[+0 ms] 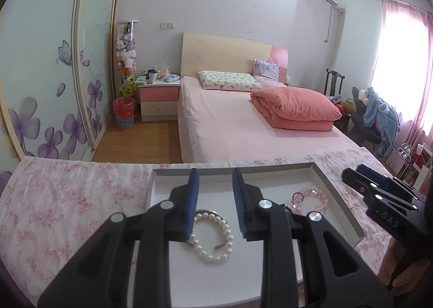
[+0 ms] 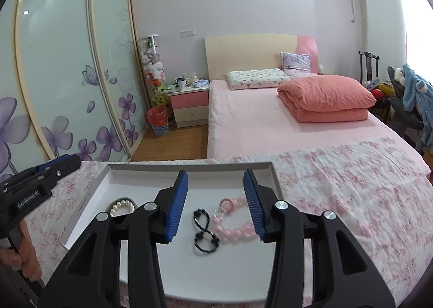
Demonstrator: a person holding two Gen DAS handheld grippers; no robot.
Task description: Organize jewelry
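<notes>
A shallow white tray (image 1: 335,197) (image 2: 189,168) lies on a pink floral cloth. In it are a pearl bracelet (image 1: 213,237) (image 2: 123,206) with a silver bangle, a black bead bracelet (image 2: 204,235) twisted into a figure eight, and a pink bead bracelet (image 2: 235,229) (image 1: 322,202). My left gripper (image 1: 215,175) (image 2: 70,162) stands open over the pearl bracelet, with nothing between its blue pads. My right gripper (image 2: 215,175) (image 1: 351,172) stands open over the black and pink bracelets and grips neither. Its right finger hides part of the pink bracelet.
The floral cloth (image 2: 338,194) covers the table around the tray. Beyond the table's far edge are a pink bed (image 1: 238,124), a wood floor, a nightstand (image 1: 158,101), a red bin (image 1: 124,112) and sliding wardrobe doors (image 1: 40,78). A chair with a blue robe (image 1: 379,116) stands at the right.
</notes>
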